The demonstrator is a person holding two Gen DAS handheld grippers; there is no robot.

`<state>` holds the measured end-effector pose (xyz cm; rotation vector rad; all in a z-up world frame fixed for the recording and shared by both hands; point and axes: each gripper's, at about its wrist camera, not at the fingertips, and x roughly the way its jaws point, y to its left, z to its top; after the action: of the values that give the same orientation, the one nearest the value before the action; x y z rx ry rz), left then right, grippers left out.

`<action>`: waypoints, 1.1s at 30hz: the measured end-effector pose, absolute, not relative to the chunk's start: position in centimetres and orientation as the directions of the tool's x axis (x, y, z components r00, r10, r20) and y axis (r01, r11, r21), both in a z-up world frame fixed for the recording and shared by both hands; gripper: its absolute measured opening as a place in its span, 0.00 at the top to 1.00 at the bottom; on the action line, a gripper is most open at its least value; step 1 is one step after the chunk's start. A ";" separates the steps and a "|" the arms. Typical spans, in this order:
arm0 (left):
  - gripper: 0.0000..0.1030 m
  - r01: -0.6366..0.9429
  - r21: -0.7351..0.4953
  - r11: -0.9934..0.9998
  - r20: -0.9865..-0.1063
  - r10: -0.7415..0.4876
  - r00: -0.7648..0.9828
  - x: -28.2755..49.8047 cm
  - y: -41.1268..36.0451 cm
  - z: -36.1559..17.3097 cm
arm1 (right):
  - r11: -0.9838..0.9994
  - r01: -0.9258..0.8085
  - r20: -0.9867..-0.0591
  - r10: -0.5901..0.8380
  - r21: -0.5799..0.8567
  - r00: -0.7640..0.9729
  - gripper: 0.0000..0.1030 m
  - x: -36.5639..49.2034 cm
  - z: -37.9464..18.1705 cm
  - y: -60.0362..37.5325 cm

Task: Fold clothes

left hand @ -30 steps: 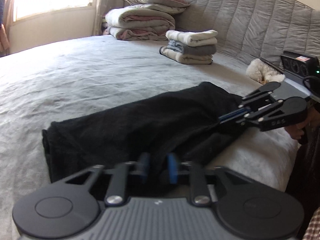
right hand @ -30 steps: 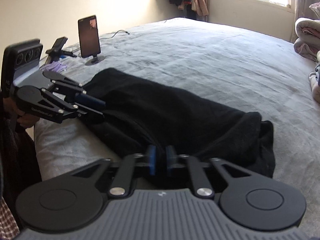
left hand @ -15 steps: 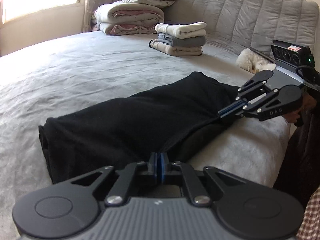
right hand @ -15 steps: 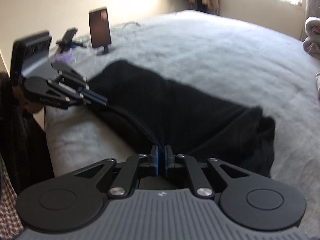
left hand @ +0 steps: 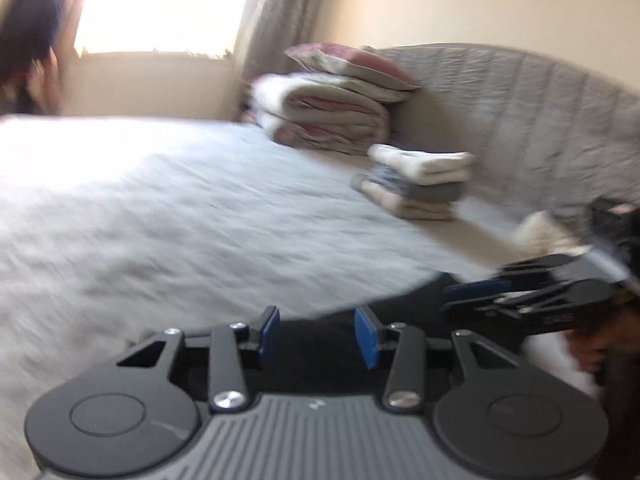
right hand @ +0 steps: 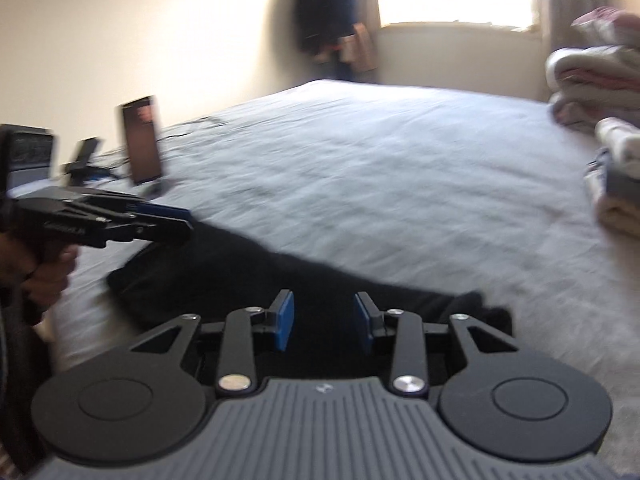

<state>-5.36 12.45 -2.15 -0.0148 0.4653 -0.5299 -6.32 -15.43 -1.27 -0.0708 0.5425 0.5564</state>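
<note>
Left wrist view: both grippers (left hand: 316, 334) (right hand: 323, 322) now off the black garment (right hand: 224, 280), jaws opening.

- A black garment (right hand: 248, 280) is lying flat on the grey bed, folded into a long, narrow band running along the bed's near edge.
- Its fabric is looking thick and fuzzy, and motion blur is hiding any detail.
- In the right wrist view, its one end is sitting squared off while the other is bunching into a small lump.
- In the left wrist view, only a dark strip (left hand: 404, 308) is showing; the rest is hidden.
</note>
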 end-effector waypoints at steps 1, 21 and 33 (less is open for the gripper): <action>0.59 0.471 -0.106 0.876 -0.438 -0.466 0.769 -4.8 12.1 -2.6 | 0.863 -0.501 -0.507 0.457 0.055 0.731 0.63 -5.8 -1.7 -15.2; 0.53 0.409 0.002 0.912 -0.491 -0.355 0.795 -5.7 15.1 -4.1 | 0.926 -0.374 -0.507 0.349 0.057 0.788 0.52 -4.4 -2.7 -19.9; 0.40 0.570 0.046 0.820 -0.576 -0.445 0.686 -5.2 11.6 -5.0 | 0.807 -0.587 -0.556 0.460 -0.064 0.693 0.40 -5.1 -4.3 -13.3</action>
<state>-5.21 11.59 -5.05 0.2296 0.5809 -0.5739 -5.08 -13.28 -4.32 -0.2459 0.5504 0.5914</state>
